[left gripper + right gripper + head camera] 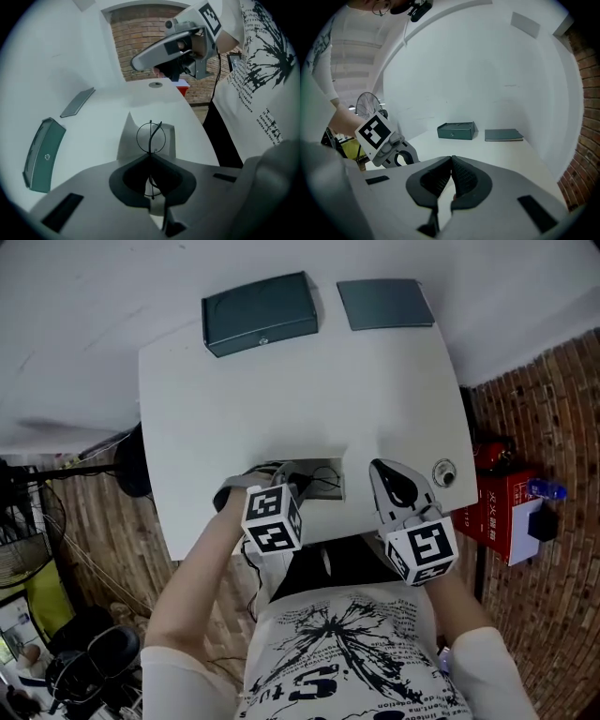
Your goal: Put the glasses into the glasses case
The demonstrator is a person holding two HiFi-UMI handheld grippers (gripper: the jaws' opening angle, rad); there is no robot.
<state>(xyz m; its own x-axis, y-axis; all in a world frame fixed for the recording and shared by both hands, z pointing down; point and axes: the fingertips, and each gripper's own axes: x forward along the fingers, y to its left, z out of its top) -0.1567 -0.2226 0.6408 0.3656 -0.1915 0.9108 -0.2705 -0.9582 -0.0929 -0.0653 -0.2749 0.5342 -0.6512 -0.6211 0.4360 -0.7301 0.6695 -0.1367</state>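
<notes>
My left gripper (pixel 298 486) is shut on thin black wire-rimmed glasses (pixel 151 137) at their middle. One round lens stands up past the jaw tips and the other hangs behind them. It holds them just over the table's near edge, above a pale grey rectangle (pixel 140 140). The dark green glasses case (pixel 260 313) sits closed at the far edge, well away from both grippers. My right gripper (pixel 380 467) hovers over the near right of the table with its jaws shut and nothing between them (pixel 451 158).
A flat dark green slab (pixel 384 304) lies to the right of the case. A small round metal fitting (pixel 443 472) sits near the table's right edge. Beside the white table (pixel 234 409) are a red box (pixel 506 512) and a fan (pixel 131 460).
</notes>
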